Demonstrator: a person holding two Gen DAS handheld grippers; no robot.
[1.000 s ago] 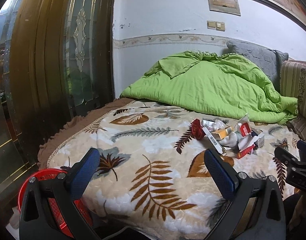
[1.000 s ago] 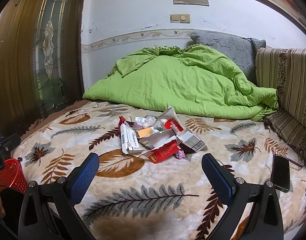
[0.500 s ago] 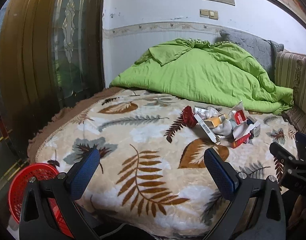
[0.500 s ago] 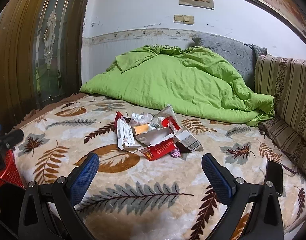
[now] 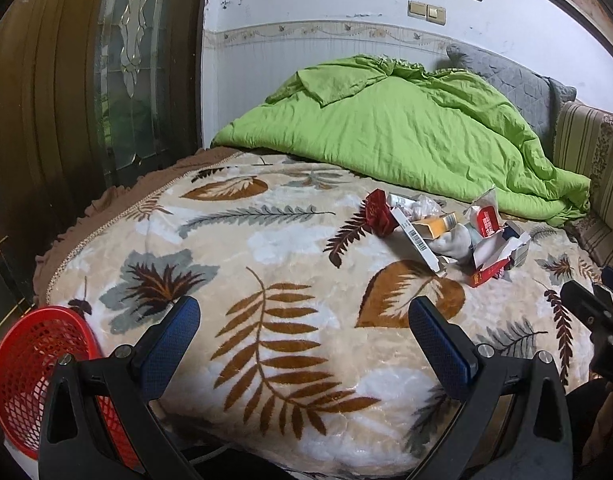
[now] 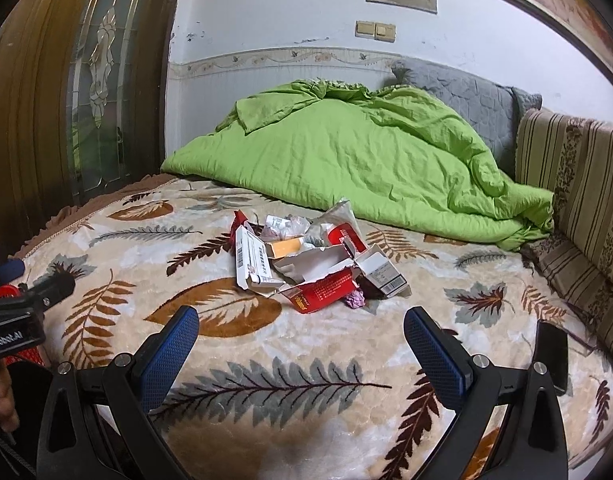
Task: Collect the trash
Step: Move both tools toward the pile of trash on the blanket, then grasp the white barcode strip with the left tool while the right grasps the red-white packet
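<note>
A heap of trash lies in the middle of the leaf-patterned blanket: torn red and white cartons, an orange box, crumpled wrappers. The left wrist view has the same trash heap to the right, well beyond the fingers. My left gripper is open over the bed's near edge, nothing between its blue pads. My right gripper is open too, short of the pile. A red mesh basket sits low beside the bed at the lower left.
A green duvet is bunched at the back of the bed against a grey cushion and a striped cushion. A black phone lies on the blanket at the right. A dark wooden door with patterned glass stands at the left.
Both grippers have drifted left and slightly forward, so the bed and trash pile sit larger and further right. The red basket shows more fully in the left wrist view. Both stay open.
</note>
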